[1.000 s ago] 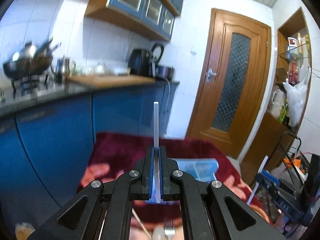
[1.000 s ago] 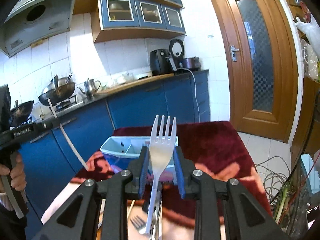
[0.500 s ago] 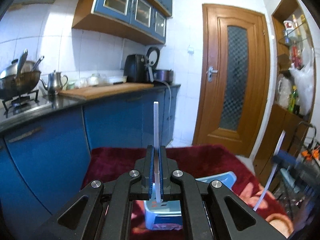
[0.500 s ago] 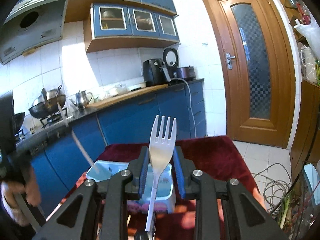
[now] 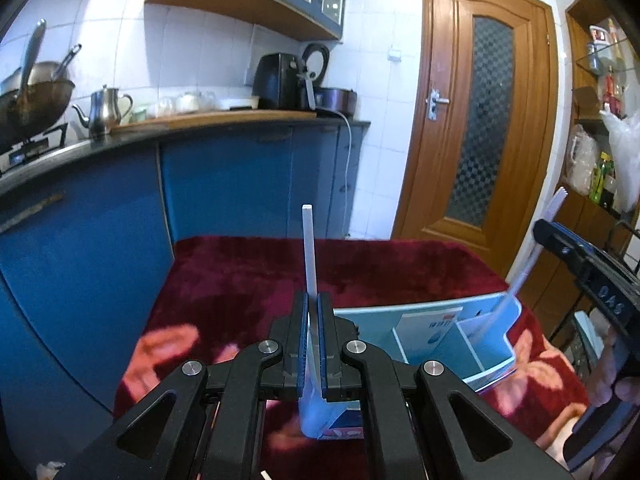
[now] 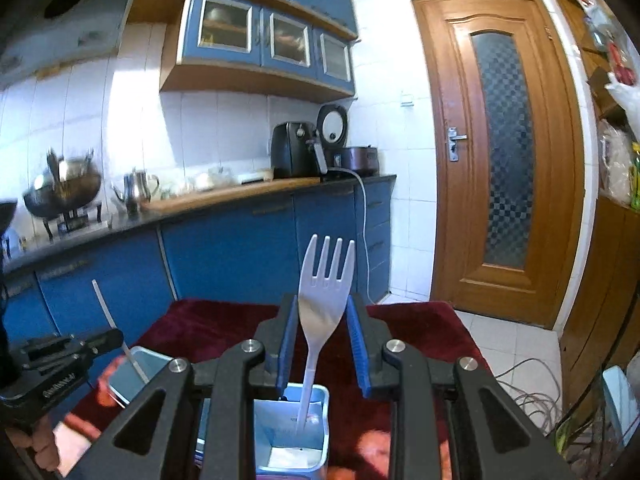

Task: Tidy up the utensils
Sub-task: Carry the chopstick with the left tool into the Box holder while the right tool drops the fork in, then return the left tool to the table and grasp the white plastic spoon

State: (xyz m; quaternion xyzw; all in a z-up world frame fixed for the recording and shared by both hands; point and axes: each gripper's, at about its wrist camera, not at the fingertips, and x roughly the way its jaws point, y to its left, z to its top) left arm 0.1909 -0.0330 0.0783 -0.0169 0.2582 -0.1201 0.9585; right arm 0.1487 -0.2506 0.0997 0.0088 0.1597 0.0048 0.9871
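Carrying utensils, both hands have swung over the light-blue organizer [image 5: 448,344] on the red-covered desk [image 5: 248,272]: the right gripper [image 6: 322,336] pinches a white plastic fork [image 6: 325,292], its handle tip now inside a compartment, so release looks close. The left gripper [image 5: 314,344] is pressed together on a thin white utensil [image 5: 309,252], whose head is hidden.

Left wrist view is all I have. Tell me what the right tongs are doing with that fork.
Observer: The right tongs are clamped on the white fork's head, tines up.
Operator: Give me the handle end.
Observer: It hangs inside the end compartment of the blue organizer; whether it touches the floor is unclear.
Operator: Now describe my own utensil from there.
Observer: The white utensil slants, its lower end at the organizer's leftmost visible compartment.
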